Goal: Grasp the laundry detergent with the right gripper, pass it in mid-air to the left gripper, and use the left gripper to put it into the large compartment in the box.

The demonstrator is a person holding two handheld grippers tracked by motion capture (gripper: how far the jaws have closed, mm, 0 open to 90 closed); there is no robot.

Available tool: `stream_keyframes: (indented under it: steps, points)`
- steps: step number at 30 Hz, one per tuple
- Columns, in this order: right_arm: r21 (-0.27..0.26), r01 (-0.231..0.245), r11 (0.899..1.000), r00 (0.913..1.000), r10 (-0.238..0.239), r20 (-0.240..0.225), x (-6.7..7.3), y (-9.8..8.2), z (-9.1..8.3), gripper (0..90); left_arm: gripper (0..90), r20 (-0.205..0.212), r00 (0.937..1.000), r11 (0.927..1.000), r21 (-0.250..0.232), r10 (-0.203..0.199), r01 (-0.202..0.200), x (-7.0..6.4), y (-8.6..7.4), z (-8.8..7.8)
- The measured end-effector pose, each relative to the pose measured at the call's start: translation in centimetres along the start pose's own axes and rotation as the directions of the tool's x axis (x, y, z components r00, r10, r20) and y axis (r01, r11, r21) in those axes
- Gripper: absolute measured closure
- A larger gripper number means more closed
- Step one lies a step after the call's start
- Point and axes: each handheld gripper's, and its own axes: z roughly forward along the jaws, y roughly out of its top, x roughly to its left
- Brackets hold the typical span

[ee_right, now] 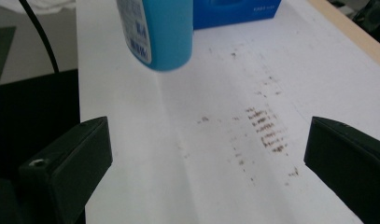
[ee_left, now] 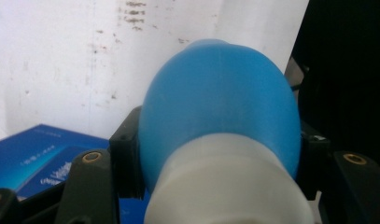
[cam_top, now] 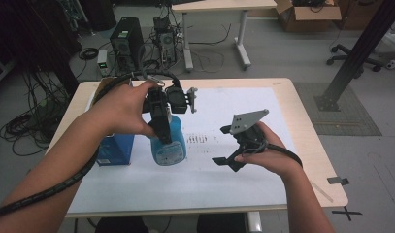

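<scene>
White paper (cam_top: 243, 145) covers most of the pale wooden table (cam_top: 306, 121), with a patch of brown smudges (ee_right: 264, 130) near its middle and computer gear and cables on the floor beyond. We have the left gripper (cam_top: 162, 127) closed around the blue bottle (cam_top: 169, 143), its jaws clamped on the shoulder just below the white cap (ee_left: 225, 186), as the left gripper view shows. From the high view we cannot tell whether the bottle's base rests on the paper or hangs just above it; it sits just beside the blue box (cam_top: 116, 148), on that box's right. Our right gripper (cam_top: 236, 145) hangs a little way to the right with its jaws spread wide and nothing between them, looking toward the bottle (ee_right: 155, 30) across the smudges.

We judge the step to be moving or setting down the bottle. To do it well, we keep the grip square on the shoulder so the rounded plastic cannot slip upward, hold the bottle upright, and steer clear of the box. If we pass it across, the right jaws should close low on the straight body, well below the left ones, before we release.
</scene>
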Motion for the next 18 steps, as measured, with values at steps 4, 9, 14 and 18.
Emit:
stream_keyframes:
  steps: [4,9,14,18]
  points:
    - [0.068,0.007,0.998,1.0000,-0.007,0.002,-0.7,0.7,-0.8,1.3,37.8,0.008,0.9990,0.9989,-0.010,-0.045,0.045,0.8,-0.6,-1.1]
    - [0.157,0.019,0.987,0.9998,-0.018,-0.002,-1.3,1.5,-1.9,1.7,37.8,0.018,0.9876,0.9877,-0.009,-0.156,0.156,2.1,-1.5,-2.9]
    - [0.208,0.021,0.978,0.9998,-0.021,-0.004,-1.8,1.9,-2.6,1.7,37.8,0.008,0.9666,0.9665,-0.013,-0.256,0.256,3.3,-2.4,-4.5]
    - [0.241,0.023,0.970,0.9997,-0.021,-0.010,-2.1,2.0,-2.6,2.1,37.8,-0.002,0.9396,0.9395,-0.012,-0.342,0.342,4.2,-3.0,-5.6]
